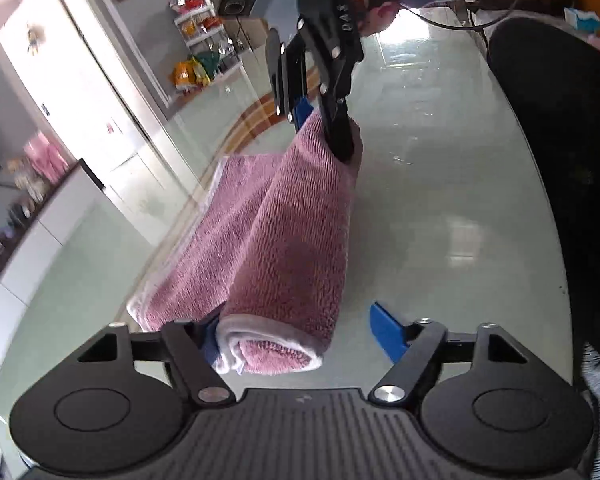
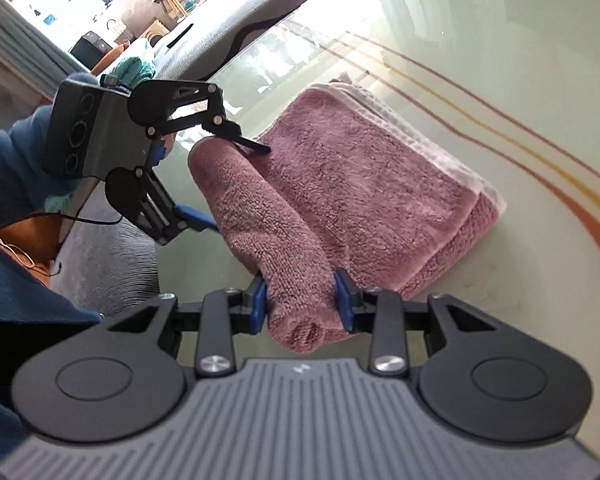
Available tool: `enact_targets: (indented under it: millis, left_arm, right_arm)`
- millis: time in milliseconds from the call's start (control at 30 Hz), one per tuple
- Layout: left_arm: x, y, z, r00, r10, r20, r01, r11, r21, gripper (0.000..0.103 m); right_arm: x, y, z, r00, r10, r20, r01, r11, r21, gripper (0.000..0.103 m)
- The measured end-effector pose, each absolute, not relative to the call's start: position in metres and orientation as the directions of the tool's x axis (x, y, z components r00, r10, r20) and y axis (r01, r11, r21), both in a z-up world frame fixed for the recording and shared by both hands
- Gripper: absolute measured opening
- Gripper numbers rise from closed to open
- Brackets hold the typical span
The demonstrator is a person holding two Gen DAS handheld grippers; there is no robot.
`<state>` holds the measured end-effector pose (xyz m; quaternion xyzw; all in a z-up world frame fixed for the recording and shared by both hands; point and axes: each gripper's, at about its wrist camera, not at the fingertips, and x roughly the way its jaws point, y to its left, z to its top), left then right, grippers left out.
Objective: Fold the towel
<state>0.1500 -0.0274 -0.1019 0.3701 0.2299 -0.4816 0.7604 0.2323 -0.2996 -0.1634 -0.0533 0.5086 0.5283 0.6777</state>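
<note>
Between the right gripper's (image 2: 302,308) two blue pads, one end of the pink towel (image 2: 340,184) sits bunched and clenched. At its other end the roll lies inside the left gripper (image 1: 304,332), whose jaws stand apart: one pad touches the white-hemmed end, the other blue pad (image 1: 388,336) is clear of it, so nothing is grasped there. One towel, two grippers. Part of the towel is curled over into a loose roll between the grippers; the rest lies flat and folded on the glass table (image 2: 480,80). Beyond the flat part runs a table edge; past the roll the glass is bare. A dark chair back (image 1: 556,128) stands at the table's edge.
</note>
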Motion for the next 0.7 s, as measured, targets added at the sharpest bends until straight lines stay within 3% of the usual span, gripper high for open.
enact_targets:
  millis: [67,133,167,200,233,533,633,700]
  left_arm:
    - [0.165,-0.025,-0.095,0.408,-0.556,-0.724,0.908,0.329,0.259,0.047]
    - [0.179,-0.022,-0.088,0.368,-0.567,-0.737,0.912,0.373,0.169,0.043]
    - [0.189,-0.020,-0.084,0.334,-0.575,-0.747,0.911,0.399,0.100,0.042]
    - [0.196,-0.019,-0.082,0.309,-0.580,-0.753,0.908,0.416,0.052,0.042]
    - [0.199,-0.019,-0.081,0.298,-0.582,-0.756,0.906,0.422,0.032,0.041]
    - [0.228,-0.004,-0.078,0.205,-0.616,-0.760,0.859,0.485,-0.162,0.040]
    - [0.234,-0.002,-0.077,0.180,-0.622,-0.762,0.842,0.498,-0.208,0.040]
    - [0.234,-0.003,-0.078,0.167,-0.622,-0.765,0.836,0.500,-0.224,0.040]
  right_arm:
    - [0.226,-0.299,-0.162,-0.058,0.662,-0.748,-0.779,0.439,0.449,0.038]
    - [0.217,-0.299,-0.156,-0.030,0.670,-0.742,-0.791,0.438,0.427,0.057]
    - [0.214,-0.300,-0.153,-0.020,0.679,-0.734,-0.800,0.430,0.419,0.079]
    - [0.208,-0.301,-0.149,0.001,0.692,-0.722,-0.817,0.417,0.399,0.091]
    - [0.198,-0.301,-0.145,0.039,0.706,-0.707,-0.844,0.402,0.355,0.093]
    - [0.132,-0.289,-0.152,0.321,0.640,-0.699,-0.943,0.281,-0.176,0.088]
    - [0.121,-0.280,-0.167,0.392,0.618,-0.682,-0.919,0.220,-0.329,0.077]
    - [0.121,-0.279,-0.174,0.428,0.599,-0.677,-0.898,0.197,-0.392,0.063]
